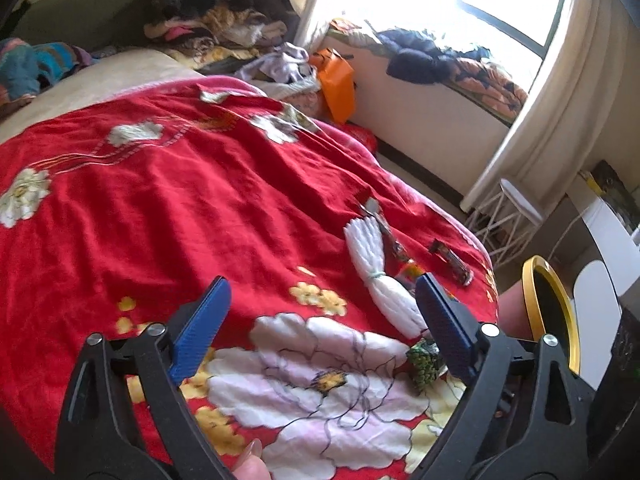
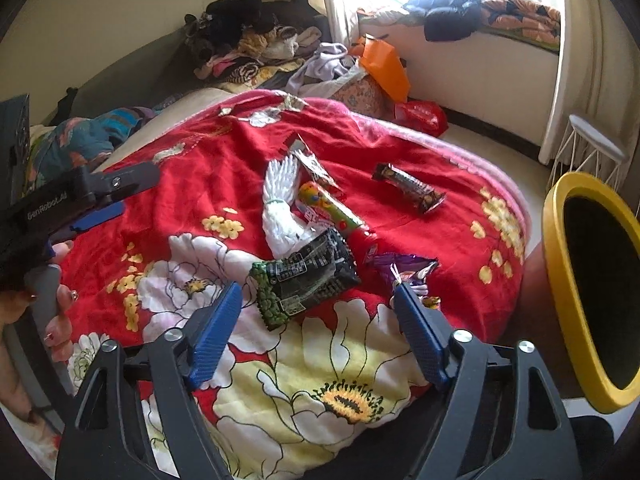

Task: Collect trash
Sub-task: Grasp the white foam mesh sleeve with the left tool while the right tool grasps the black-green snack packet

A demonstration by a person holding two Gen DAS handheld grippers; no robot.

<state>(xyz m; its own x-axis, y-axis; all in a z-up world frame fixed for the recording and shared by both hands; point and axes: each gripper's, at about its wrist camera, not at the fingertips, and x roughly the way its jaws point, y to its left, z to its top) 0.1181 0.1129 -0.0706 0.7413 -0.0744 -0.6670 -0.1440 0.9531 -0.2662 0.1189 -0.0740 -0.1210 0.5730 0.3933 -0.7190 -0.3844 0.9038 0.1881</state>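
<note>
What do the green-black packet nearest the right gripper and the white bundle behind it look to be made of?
Green-black packet: thin glossy plastic film, judging by the crinkles and light glare on its face. White bundle: likely soft, matte plastic bags or sheets gathered and tied with a greenish band; its pleated folds leave fabric or paper open. Both lie on the plush-looking red blanket.

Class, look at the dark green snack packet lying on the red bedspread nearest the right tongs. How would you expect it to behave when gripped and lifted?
The dark green snack packet looks like thin, creased, glossy film, so it probably flexes and droops rather than staying stiff. It lies flat, so it is likely light and unlikely to roll. The shiny surface may slip between the open right tongs.
</note>
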